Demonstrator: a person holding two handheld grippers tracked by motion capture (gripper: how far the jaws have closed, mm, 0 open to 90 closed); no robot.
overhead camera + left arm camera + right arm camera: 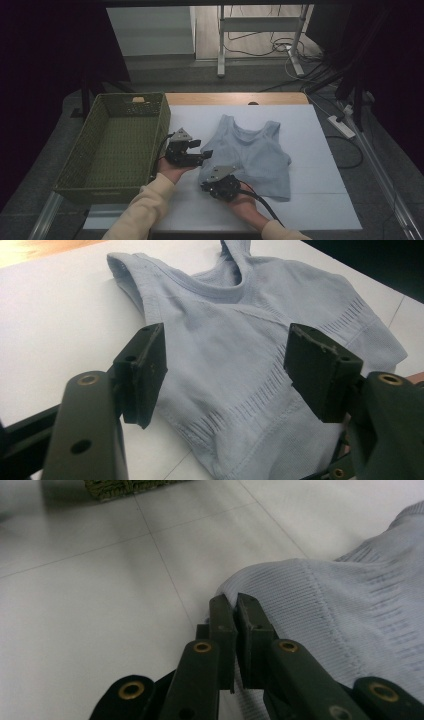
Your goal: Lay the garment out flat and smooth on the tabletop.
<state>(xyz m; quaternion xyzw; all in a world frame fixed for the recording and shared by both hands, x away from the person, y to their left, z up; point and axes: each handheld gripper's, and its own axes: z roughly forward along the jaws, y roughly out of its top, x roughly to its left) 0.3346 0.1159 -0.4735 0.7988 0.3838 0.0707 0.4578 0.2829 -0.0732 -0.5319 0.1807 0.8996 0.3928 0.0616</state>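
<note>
Right tongs (235,605) pinched on hem edge of pale blue ribbed knit top (250,150); left tongs (225,370) spread above it. Bare white surface (320,200) open around; green woven basket (100,150) beside left edge.

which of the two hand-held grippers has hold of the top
The right hand-held gripper: its jaws are pinched shut on the hem of the light blue top. The left hand-held gripper is open, holding nothing.

A pale blue knit tank top (251,152) lies flat (straps away from the person), one hem corner pinched.
</note>
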